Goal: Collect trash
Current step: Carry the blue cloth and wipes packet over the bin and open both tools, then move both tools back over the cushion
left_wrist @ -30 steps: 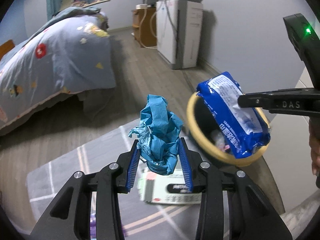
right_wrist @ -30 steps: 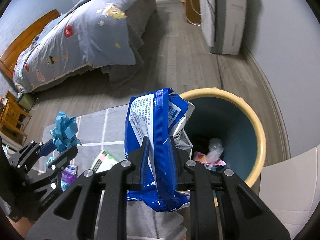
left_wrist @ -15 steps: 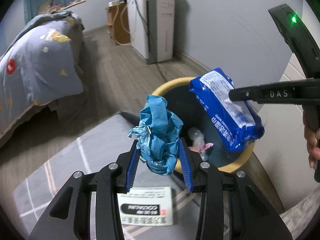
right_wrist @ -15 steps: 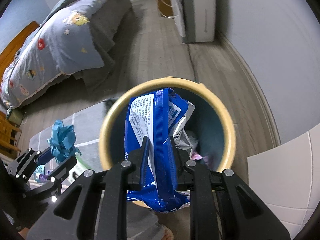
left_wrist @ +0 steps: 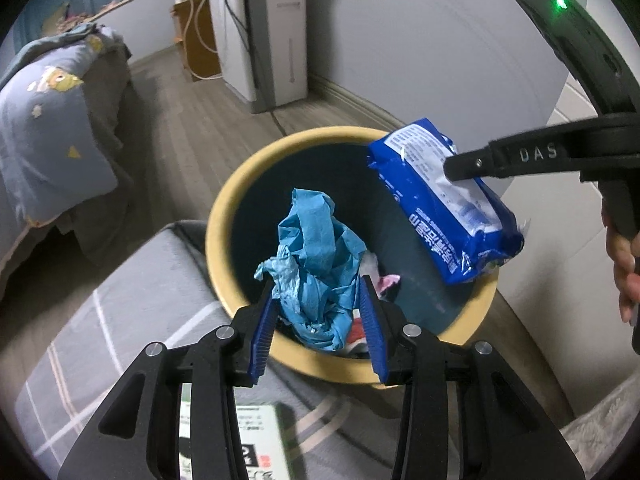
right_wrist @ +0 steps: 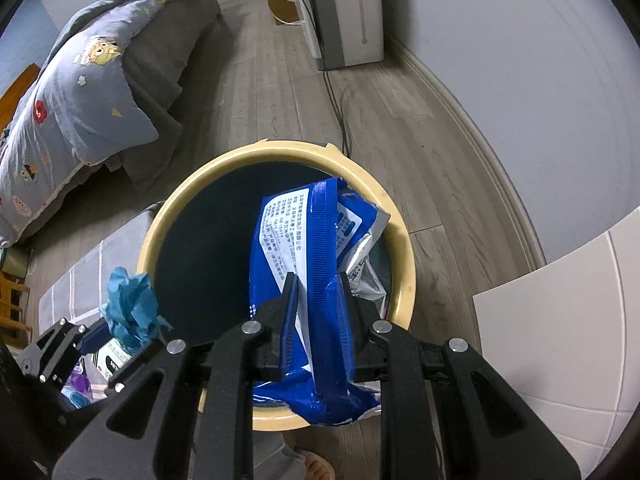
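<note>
My left gripper (left_wrist: 318, 312) is shut on a crumpled blue paper wad (left_wrist: 316, 256) and holds it over the near side of a round bin with a yellow rim (left_wrist: 218, 216). My right gripper (right_wrist: 318, 296) is shut on a blue plastic wrapper pack (right_wrist: 316, 240) and holds it above the bin's opening (right_wrist: 168, 216). The pack also shows in the left wrist view (left_wrist: 440, 204), at the bin's right side. Some pink and white trash (left_wrist: 380, 276) lies inside the bin. The wad also shows in the right wrist view (right_wrist: 132, 308).
A white printed box (left_wrist: 240, 440) lies on the grey checked rug (left_wrist: 100, 340) just below the left gripper. A bed with a patterned quilt (right_wrist: 80, 80) stands at the left. A white appliance (right_wrist: 344, 12) stands against the far wall, with a cord (right_wrist: 336, 92) across the wood floor.
Both grippers have moved over the bin with their loads. The blue wad now hangs over the bin's opening instead of the rug. The pack sits deeper over the opening.
</note>
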Motion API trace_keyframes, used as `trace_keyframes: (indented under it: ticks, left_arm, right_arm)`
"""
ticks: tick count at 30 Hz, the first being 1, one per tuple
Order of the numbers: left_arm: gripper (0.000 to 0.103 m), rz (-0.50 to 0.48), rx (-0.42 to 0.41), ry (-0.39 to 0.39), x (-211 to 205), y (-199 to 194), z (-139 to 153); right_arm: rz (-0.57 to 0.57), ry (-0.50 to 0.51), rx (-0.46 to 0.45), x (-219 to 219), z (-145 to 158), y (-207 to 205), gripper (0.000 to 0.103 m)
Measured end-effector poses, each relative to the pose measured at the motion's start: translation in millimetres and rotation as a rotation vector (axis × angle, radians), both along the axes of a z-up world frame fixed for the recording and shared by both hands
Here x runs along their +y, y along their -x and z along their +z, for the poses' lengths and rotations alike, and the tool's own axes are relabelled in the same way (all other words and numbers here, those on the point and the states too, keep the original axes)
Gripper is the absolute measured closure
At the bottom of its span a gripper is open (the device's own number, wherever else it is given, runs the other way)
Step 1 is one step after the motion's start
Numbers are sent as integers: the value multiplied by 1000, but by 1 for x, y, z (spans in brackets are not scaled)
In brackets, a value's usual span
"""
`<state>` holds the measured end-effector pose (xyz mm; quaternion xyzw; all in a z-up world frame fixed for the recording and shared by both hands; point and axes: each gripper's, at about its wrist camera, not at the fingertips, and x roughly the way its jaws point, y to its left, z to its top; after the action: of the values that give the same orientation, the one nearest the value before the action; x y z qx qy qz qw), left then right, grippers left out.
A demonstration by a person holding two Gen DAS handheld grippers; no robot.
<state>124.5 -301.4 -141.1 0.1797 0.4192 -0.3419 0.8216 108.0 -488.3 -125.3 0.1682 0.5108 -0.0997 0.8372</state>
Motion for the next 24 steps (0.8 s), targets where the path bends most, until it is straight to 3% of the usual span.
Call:
trace_keyframes:
  ticks: [3,6,8,12,14,16,24]
  left_arm:
    - [59,-3,9,-8,-3,-2,-4]
    - [40,12,5,-1,-3,-4,-5]
    - [29,24,-2,13,-3,-5,-2]
    - [28,42,-2,15,1,-7,0]
    - [20,49,-7,8,3,-6,0]
    - [19,54,-15,6,8,-6,2]
    - [18,105,-28,39,38,4,39]
  right_arm:
    - [2,5,-3,1,-2,-2,83]
    - [-2,13,-19,3,-1,-3,79]
    - [-6,23,-41,2,3,-2,61]
    - [-19,38,-69,2,9,-1,37]
    - [-32,31,-61,1,10,0,15]
    - [-46,30,-61,0,13,1,7]
    - [-78,20,-71,4,30,6,6]
